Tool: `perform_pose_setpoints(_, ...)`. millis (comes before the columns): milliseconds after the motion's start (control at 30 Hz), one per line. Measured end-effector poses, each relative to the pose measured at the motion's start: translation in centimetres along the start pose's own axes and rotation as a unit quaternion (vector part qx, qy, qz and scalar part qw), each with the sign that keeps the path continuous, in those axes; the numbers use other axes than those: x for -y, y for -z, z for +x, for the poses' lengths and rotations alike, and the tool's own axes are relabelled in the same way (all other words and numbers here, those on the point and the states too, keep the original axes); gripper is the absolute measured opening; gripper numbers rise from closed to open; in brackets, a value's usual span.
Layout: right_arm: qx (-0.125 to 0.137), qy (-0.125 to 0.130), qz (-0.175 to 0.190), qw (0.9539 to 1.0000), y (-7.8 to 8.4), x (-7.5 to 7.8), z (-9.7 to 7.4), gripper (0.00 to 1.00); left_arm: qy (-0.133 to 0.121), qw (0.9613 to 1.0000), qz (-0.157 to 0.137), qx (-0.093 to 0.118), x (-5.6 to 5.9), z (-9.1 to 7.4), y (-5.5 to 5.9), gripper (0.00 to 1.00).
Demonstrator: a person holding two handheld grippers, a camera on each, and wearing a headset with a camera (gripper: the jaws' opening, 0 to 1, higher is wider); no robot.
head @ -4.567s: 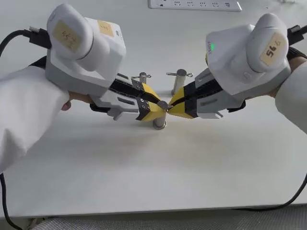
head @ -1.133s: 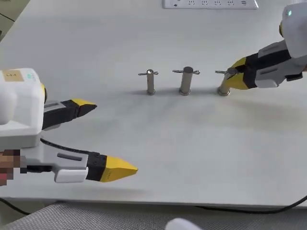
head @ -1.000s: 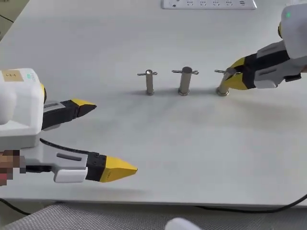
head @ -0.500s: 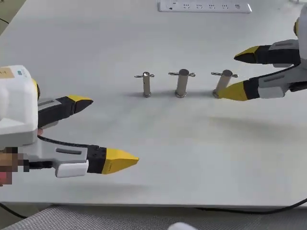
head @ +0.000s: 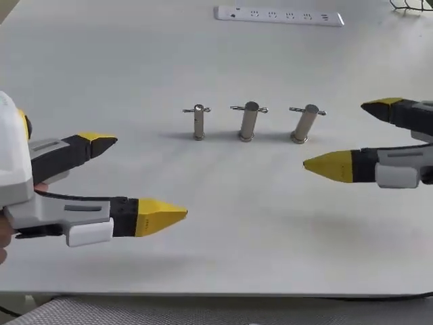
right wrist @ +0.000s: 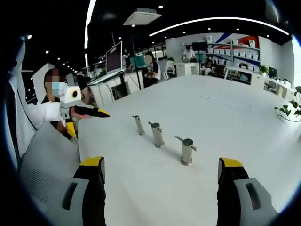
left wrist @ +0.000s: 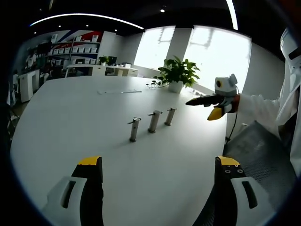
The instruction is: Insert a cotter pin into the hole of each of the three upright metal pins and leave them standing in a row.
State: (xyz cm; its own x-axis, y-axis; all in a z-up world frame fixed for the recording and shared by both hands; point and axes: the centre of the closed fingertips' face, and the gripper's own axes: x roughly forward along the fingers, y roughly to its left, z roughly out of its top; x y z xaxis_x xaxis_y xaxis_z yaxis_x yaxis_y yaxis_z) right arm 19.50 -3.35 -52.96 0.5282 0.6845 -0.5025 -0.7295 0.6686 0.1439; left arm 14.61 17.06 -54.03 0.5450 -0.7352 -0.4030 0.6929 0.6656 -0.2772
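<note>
Head view: rightmost pin (head: pixel 304 125) leans; right gripper view: seemingly upright.

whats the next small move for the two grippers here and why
Probably just ease both back and stop. The left gripper and right gripper are open and clear of the work, and the three metal pins stand in a row, each with a cotter pin through its top, so nothing seems left.

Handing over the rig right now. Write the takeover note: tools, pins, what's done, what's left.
Both open and empty: left tool above the table's near left; right tool clear of the right pin.
The left pin, middle pin and right pin stand in a row, a cotter pin through each top.
Done: all three look pinned.
Left: probably nothing but pulling back.
</note>
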Motion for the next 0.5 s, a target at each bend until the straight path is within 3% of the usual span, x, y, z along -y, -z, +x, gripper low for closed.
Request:
perform_pose_setpoints(67,0.006,-0.008,0.02,0.9997,0.2,-0.8,-0.3,0.98,-0.003,1.0,-0.006,0.005,-0.2,-0.1,0.0,0.99)
perform_pose_setpoints(200,-0.005,-0.007,0.026,0.9996,1.1,-1.7,-0.5,0.98,-0.005,0.9999,-0.008,0.006,-0.3,-0.2,0.2,0.99)
perform_pose_setpoints(500,-0.029,0.004,0.052,0.9982,3.2,-2.1,-0.5,0.98,-0.007,0.9998,-0.021,0.003,-0.4,-0.1,0.6,0.99)
